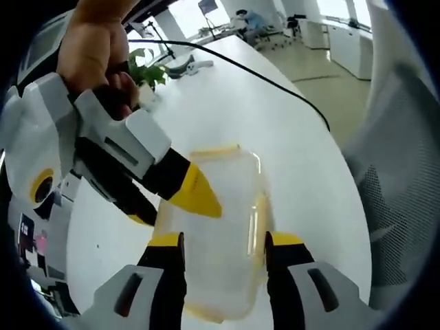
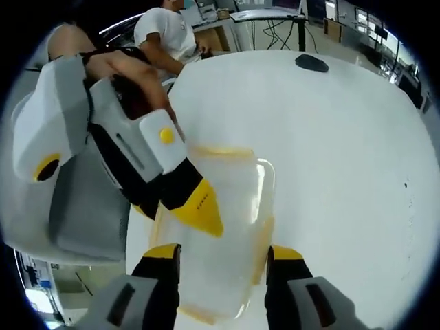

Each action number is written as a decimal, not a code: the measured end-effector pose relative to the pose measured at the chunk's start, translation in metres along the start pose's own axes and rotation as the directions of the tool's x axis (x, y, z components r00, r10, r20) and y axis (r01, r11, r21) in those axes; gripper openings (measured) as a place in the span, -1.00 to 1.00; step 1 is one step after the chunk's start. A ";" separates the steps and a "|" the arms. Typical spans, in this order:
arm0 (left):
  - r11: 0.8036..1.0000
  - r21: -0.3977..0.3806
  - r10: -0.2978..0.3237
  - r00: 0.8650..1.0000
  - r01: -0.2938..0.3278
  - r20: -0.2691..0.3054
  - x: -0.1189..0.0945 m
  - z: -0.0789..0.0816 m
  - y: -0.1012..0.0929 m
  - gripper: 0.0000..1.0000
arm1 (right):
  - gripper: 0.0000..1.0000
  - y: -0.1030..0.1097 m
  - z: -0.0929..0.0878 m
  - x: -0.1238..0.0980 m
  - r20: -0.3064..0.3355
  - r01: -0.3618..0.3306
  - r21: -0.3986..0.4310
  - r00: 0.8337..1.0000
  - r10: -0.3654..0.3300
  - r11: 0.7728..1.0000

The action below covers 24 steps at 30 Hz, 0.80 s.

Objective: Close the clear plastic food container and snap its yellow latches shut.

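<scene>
**Container on table, both claws over it**

Clear container (image 1: 220,234) sat on white table (image 1: 275,117), lid on, yellow latches (image 1: 258,227) along its edges. Left claw (image 1: 223,251) was spread wide, straddling the container, gripping nothing. Right claw (image 2: 223,258) likewise wide, straddling it from the opposite side. Each claw's yellow tip hovered over the lid in the other's view.

An open office: white table (image 1: 289,137), desks with a seated person (image 1: 251,19), mesh chair (image 1: 392,179).
</scene>
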<state>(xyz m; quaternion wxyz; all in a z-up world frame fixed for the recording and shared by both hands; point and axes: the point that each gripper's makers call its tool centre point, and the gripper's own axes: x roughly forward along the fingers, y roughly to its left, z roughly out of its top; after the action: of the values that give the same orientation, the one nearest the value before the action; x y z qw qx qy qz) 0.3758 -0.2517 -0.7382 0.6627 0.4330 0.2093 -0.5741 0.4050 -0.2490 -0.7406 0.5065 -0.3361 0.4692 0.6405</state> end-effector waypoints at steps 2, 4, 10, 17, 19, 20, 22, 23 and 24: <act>1.000 -0.001 -0.004 1.000 0.004 -0.001 0.000 0.000 0.000 -0.12 | -0.04 0.000 0.000 -0.001 0.012 0.019 0.002 1.000 -0.019 1.000; 1.000 0.006 -0.007 1.000 0.007 -0.002 -0.001 0.001 0.000 -0.12 | -0.04 0.001 0.000 -0.003 0.023 0.040 -0.015 0.999 -0.039 0.999; 1.000 0.016 -0.016 1.000 0.016 0.001 -0.003 0.002 0.002 -0.21 | 0.08 0.000 0.002 -0.006 0.053 0.104 -0.040 0.993 -0.102 0.994; 0.997 -0.031 -0.070 0.995 0.072 0.075 -0.010 0.016 -0.001 -0.22 | 0.19 0.003 0.004 -0.018 0.113 0.138 -0.008 0.984 -0.137 0.990; 0.996 -0.039 -0.077 0.993 0.081 0.095 -0.014 0.019 0.000 -0.18 | 0.21 0.004 0.002 -0.020 0.117 0.157 -0.012 0.981 -0.154 0.988; 0.995 -0.050 -0.079 0.992 0.084 0.100 -0.017 0.019 0.002 -0.16 | 0.21 0.005 0.002 -0.021 0.122 0.158 -0.008 0.980 -0.156 0.987; 0.994 -0.053 -0.088 0.992 0.093 0.087 -0.019 0.015 0.006 -0.07 | 0.24 0.007 0.001 -0.021 0.132 0.164 0.004 0.978 -0.163 0.987; 0.994 -0.052 -0.093 0.993 0.097 0.077 -0.019 0.012 0.007 -0.03 | 0.27 0.008 0.000 -0.020 0.132 0.169 0.005 0.977 -0.168 0.986; 0.993 -0.055 -0.097 0.993 0.101 0.070 -0.020 0.010 0.009 0.00 | 0.30 0.009 -0.001 -0.020 0.134 0.175 0.004 0.976 -0.174 0.985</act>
<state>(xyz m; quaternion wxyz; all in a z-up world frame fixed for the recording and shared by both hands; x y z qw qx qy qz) 0.3769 -0.2487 -0.7146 0.6524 0.3831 0.2247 -0.6141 0.4020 -0.2570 -0.7202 0.5897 -0.3341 0.4003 0.6167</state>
